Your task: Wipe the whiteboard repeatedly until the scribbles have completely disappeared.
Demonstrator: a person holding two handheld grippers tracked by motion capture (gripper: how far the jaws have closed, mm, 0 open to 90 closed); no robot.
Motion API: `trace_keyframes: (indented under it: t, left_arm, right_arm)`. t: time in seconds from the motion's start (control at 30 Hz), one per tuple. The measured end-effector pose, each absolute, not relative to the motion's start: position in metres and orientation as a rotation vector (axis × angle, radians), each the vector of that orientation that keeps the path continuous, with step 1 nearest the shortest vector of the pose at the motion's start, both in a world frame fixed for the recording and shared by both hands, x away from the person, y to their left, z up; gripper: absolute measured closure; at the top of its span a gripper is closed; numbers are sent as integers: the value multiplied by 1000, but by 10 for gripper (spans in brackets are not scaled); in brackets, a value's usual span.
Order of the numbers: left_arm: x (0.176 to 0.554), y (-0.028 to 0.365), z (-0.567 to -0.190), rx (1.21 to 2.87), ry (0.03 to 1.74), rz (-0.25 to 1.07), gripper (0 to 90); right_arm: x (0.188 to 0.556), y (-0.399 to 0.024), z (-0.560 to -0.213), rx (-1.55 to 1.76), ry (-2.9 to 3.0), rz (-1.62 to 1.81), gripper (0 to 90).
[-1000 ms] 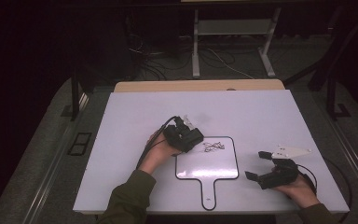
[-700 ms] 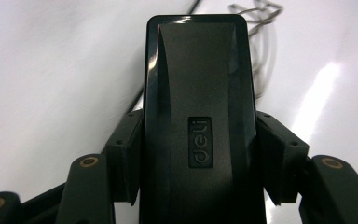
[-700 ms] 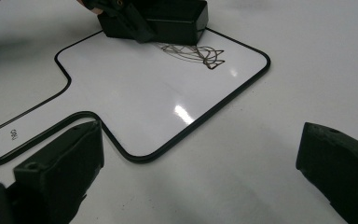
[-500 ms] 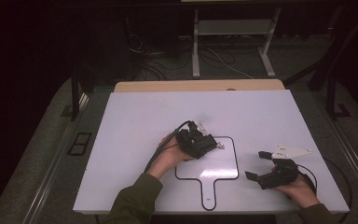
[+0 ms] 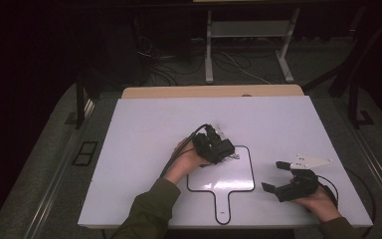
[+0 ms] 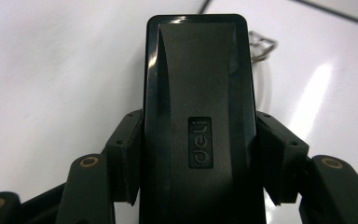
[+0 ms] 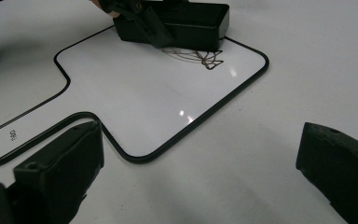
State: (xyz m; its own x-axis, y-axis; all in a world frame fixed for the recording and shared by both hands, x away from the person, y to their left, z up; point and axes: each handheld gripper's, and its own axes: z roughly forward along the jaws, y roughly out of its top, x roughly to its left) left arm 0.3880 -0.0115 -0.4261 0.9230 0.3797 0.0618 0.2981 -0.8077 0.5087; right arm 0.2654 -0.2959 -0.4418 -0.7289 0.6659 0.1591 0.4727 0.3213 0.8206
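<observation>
Over the small black-edged paddle whiteboard (image 5: 229, 181), the left gripper (image 5: 218, 147) clamps a black rectangular eraser (image 6: 196, 112), seemingly mid-wipe over the thin drawing (image 7: 200, 57), so next it sweeps on, while the right gripper (image 5: 283, 179) rests spread apart.

The high view is looking down on the white table (image 5: 144, 149); both gripper views are skimming low, sharing its black outline (image 7: 200, 116).

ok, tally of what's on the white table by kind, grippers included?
Black two-jaw grippers: 2, left gripper and right gripper
Black rectangular deli-branded block: 1
Heap of thin wire clips: 1
White paddle-shaped board with black outline: 1
Total: 5
</observation>
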Motion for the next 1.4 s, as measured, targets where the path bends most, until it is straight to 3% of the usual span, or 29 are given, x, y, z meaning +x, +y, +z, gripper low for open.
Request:
trace_keyframes:
  t: [0.2, 0.57, 0.73, 0.97, 1.13, 1.4]
  left_arm:
    - [380, -23, -426, 2583, 443, 198, 392]
    - [405, -19, -424, 2596, 505, 261, 392]
    - [393, -27, -425, 2598, 520, 217, 392]
    - [386, -39, -424, 2618, 397, 212, 392]
    - [394, -41, -426, 2587, 503, 208, 392]
    - [408, -46, -425, 2607, 482, 257, 392]
  right_arm:
    - [265, -296, -442, 1038, 2377, 1368, 0]
    - [265, -297, -441, 1043, 2375, 1371, 0]
    - [266, -297, -442, 1042, 2375, 1369, 0]
    - [265, -296, -441, 1042, 2375, 1369, 0]
    - [265, -296, -441, 1040, 2377, 1369, 0]
    - [265, -297, -441, 1040, 2377, 1371, 0]
